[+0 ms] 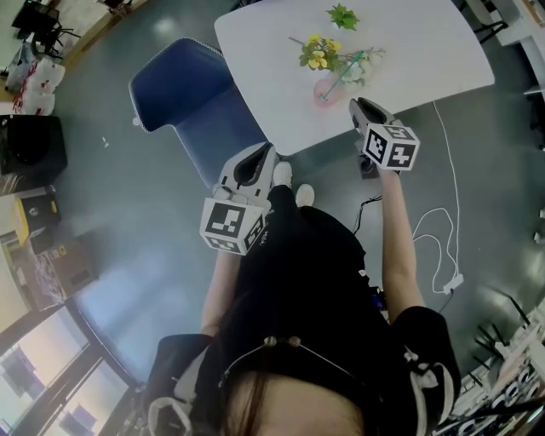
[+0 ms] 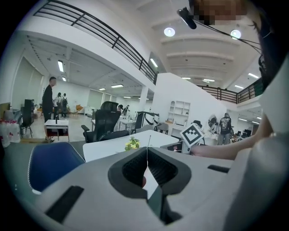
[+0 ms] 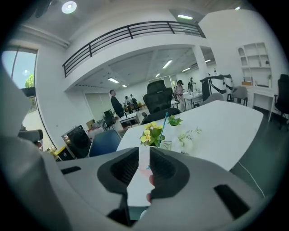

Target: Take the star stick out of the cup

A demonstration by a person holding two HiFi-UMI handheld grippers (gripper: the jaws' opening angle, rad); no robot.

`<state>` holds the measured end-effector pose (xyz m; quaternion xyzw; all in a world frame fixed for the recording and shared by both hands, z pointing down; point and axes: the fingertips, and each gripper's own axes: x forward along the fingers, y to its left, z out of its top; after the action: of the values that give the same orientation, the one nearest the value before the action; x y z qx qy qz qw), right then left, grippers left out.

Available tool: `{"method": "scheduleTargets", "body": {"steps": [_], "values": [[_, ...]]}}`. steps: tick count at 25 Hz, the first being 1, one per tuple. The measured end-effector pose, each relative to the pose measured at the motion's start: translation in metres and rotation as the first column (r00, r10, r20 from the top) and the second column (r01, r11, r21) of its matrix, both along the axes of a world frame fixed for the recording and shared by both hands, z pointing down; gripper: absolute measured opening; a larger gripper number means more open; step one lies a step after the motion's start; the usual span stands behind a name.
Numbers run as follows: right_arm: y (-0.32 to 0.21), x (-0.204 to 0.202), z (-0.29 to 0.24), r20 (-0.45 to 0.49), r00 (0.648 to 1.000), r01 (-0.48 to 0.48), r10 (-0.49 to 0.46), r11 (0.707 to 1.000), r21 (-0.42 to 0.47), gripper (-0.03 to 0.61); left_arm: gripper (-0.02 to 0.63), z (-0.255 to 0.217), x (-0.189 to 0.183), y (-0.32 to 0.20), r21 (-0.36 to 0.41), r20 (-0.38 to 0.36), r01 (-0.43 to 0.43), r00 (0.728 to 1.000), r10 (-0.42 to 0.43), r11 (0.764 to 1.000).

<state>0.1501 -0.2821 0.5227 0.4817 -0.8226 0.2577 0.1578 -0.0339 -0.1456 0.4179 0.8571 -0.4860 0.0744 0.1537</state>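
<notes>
One white tabletop (image 1: 426, 51) fills the top of the head view, over grey floor. Blue chair (image 1: 187, 94) stands at its left corner, pushed close to the edge.

Person stands just short of the tabletop, both arms held forward. Left claw (image 2: 146, 150) hangs over the floor between chair and tabletop edge, well short of the things on top. Its pads meet at the tips, nothing between them. Right claw (image 3: 144, 152) is raised at the near edge of the tabletop, just in front of the cup (image 1: 324, 90). Its jaws stand a narrow gap apart, and only bare tabletop shows through the gap.

Yellow flowers (image 1: 318, 53) sit bunched beside and behind the cup. A pale sprig lies to their right, and a small green sprig (image 1: 344, 15) lies farther back, apart from the rest.

Pinkish cup stands upright near the front edge. Star stick (image 3: 165, 126), thin and teal, is in the cup, rising above the flowers. Neither claw touches it.
</notes>
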Motion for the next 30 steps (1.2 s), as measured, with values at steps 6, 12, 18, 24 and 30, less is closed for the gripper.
{"method": "scheduleTargets", "body": {"steps": [6, 12, 18, 24, 30], "values": [[-0.049, -0.005, 0.035, 0.052, 0.998, -0.032, 0.039, 0.99, -0.136, 0.08, 0.008, -0.007, -0.007, -0.049, 0.017, 0.008, -0.061, 0.998, 0.061, 0.998], [-0.069, -0.009, 0.058, 0.03, 0.999, -0.027, 0.034, 0.977, -0.21, 0.097, 0.008, -0.004, -0.013, -0.079, 0.015, 0.001, -0.081, 0.997, 0.081, 0.997], [-0.079, -0.01, 0.083, 0.002, 0.999, -0.036, 0.038, 0.965, -0.258, 0.089, 0.008, 0.001, -0.015, -0.098, 0.013, -0.008, -0.087, 0.996, 0.087, 0.996], [-0.087, -0.015, 0.092, 0.018, 1.0, -0.015, 0.021, 0.958, -0.287, 0.064, 0.008, 0.003, -0.024, -0.106, 0.007, -0.01, -0.051, 0.999, 0.052, 0.999], [-0.089, -0.019, 0.081, 0.084, 0.996, -0.016, 0.039, 0.965, -0.26, 0.023, 0.008, 0.005, -0.028, -0.108, -0.008, -0.017, -0.023, 1.0, 0.023, 1.0]]}}
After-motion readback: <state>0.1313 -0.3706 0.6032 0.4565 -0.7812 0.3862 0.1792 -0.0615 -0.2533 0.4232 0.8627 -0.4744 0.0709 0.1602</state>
